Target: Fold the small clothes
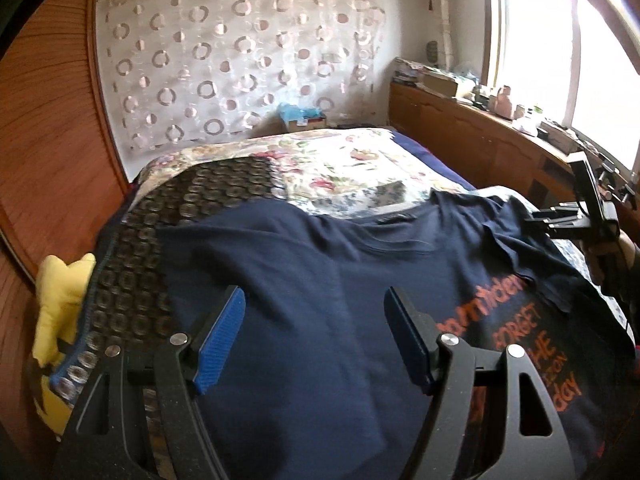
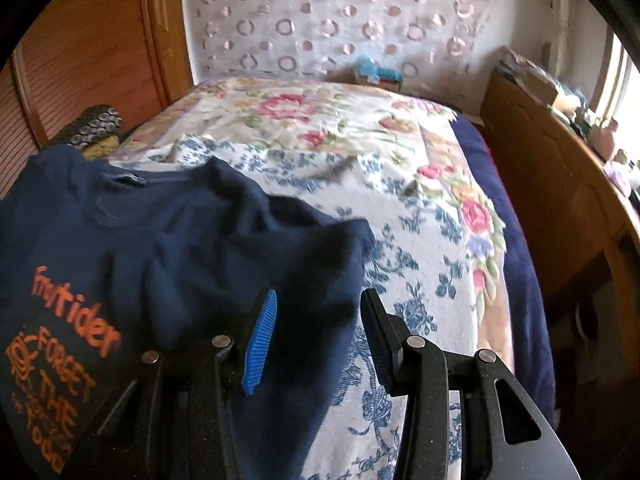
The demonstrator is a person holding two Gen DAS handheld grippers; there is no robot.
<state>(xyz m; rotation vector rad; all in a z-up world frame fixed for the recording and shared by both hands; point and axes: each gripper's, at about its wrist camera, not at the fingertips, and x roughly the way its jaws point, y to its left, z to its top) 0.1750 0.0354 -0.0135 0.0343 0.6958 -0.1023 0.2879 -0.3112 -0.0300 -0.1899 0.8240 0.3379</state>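
- Left wrist view: left gripper (image 1: 312,336) gapes wide, empty, over the navy T-shirt (image 1: 320,280) spread on the bed (image 1: 340,168).
- Right gripper (image 2: 316,340) stands partly open, gripping nothing, at the shirt's sleeve edge.

Both tools alike: left tool (image 1: 314,336) and right tool (image 2: 316,340) have matte black linkage arms with cut-out slots, round silver pivot screws, and ribbed blue pads (image 2: 260,344) on black fingers
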